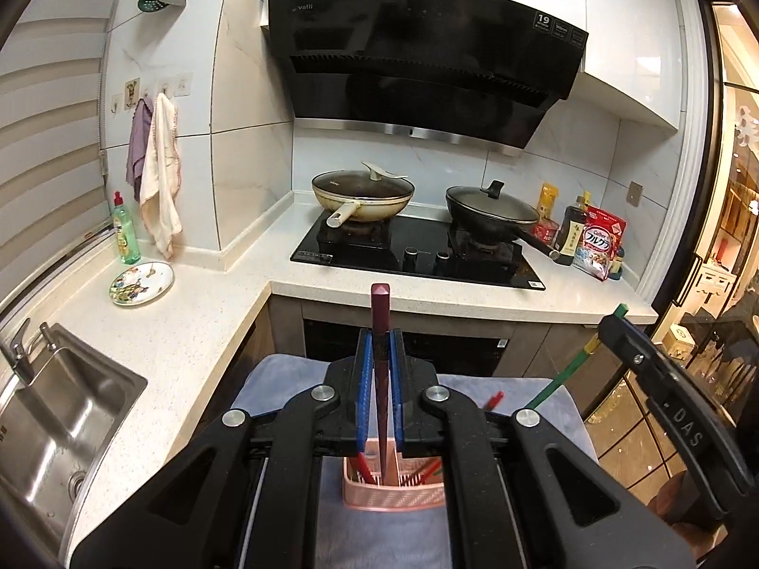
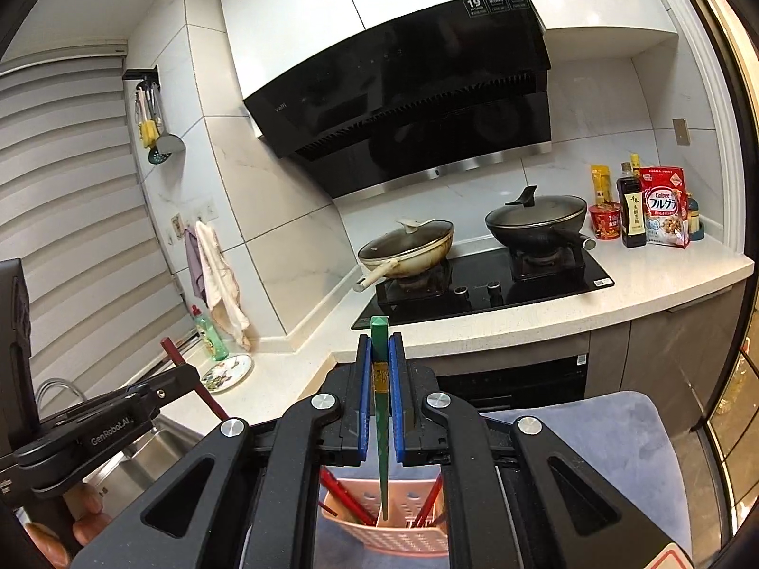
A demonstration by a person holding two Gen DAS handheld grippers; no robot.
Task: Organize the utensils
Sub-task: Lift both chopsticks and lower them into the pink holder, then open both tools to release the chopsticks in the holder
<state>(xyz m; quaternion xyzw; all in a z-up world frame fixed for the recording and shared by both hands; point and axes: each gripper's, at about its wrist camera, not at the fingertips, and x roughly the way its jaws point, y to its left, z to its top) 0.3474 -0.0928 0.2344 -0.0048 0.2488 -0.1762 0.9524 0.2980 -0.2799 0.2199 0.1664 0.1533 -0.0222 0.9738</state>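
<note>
My left gripper [image 1: 379, 336] is shut on a dark red chopstick [image 1: 380, 313], held upright with its tip down in the pink slotted utensil basket [image 1: 393, 498]. My right gripper [image 2: 379, 341] is shut on a green chopstick [image 2: 379, 332], also upright with its tip inside the pink basket [image 2: 384, 536]. Red and green chopsticks [image 2: 341, 493] lean in the basket. The right gripper and its green chopstick [image 1: 564, 374] show at the right of the left wrist view. The left gripper with its red chopstick [image 2: 189, 379] shows at the left of the right wrist view.
The basket stands on a blue-grey cloth [image 1: 284, 379] on a stool. Beyond are a white counter [image 1: 199, 313], a steel sink [image 1: 61, 426], a painted plate [image 1: 141, 283], a green soap bottle [image 1: 125, 232], a black hob [image 1: 417, 256] with two lidded pans, and food packets [image 1: 597, 246].
</note>
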